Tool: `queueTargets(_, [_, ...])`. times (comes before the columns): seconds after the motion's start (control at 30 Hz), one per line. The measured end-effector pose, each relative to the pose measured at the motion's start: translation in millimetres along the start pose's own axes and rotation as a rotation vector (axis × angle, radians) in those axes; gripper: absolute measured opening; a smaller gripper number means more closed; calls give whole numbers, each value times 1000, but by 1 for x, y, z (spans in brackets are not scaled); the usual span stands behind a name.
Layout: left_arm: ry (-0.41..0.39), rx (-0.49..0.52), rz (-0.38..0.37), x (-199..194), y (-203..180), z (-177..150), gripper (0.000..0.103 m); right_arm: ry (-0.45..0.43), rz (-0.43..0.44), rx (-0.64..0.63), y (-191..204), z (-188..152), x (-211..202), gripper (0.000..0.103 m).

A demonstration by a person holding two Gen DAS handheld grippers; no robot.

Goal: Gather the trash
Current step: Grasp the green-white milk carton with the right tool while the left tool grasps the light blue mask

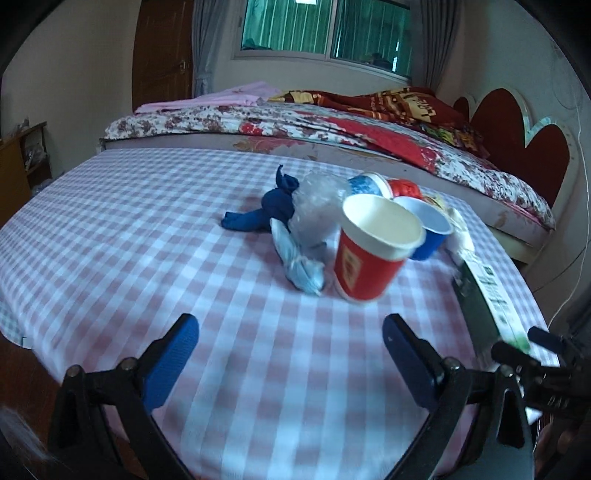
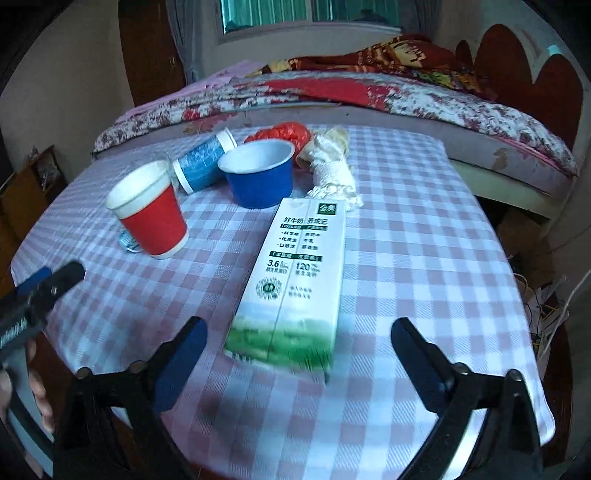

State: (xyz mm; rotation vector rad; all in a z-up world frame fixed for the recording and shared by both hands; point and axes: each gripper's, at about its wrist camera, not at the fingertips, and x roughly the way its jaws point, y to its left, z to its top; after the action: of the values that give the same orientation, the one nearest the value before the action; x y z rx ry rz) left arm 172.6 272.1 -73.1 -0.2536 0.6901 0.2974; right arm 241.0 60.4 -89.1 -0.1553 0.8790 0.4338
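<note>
Trash lies on a pink checked tablecloth [image 1: 110, 229]. A red paper cup [image 1: 373, 254] [image 2: 149, 218] stands upright beside a blue bowl [image 1: 430, 229] [image 2: 258, 175], a blue can on its side [image 2: 203, 160], a red crumpled bag [image 2: 284, 133], white crumpled paper [image 2: 332, 170], a clear plastic bag [image 1: 317, 210] and a dark blue rag [image 1: 266, 210]. A white and green milk carton [image 2: 291, 280] [image 1: 487, 295] lies flat. My left gripper [image 1: 291, 332] is open, short of the red cup. My right gripper [image 2: 299, 343] is open, its blue pads either side of the carton's near end without touching it.
A bed [image 1: 332, 125] with a flowered cover and red blanket runs behind the table, with a red headboard [image 1: 517, 140] at right. A brown door [image 1: 162, 55] and a window [image 1: 325, 26] are beyond. A wooden shelf [image 1: 22, 162] stands at left. Cables lie on the floor [image 2: 543, 295] at right.
</note>
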Motion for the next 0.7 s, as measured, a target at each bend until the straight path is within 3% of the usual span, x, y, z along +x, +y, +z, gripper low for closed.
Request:
queueTargets(0.17, [63,9,-12,37,1,9,81,20,3,-4,-3,9,19,74])
queueTargets(0.23, [80,0,-25,46,1,12,72,25,3,-5,-5,13,25,63])
queueTargets(0.43, [118,-12,-39,68,-2,23,64,26,1,5,-11,22,35,59])
queueTargets(0.53, [130,-11,-45,74,-1,27,51,22,0,-3,-11,20,34,59])
queueTargets(0.63, [139,-8,-40,73,2,26,27,20,-6,-1,-13,18,32,59])
queueTargets(0.7, [137,-14,-56,67,6,23,24,23,2,8,-15,16,30,59])
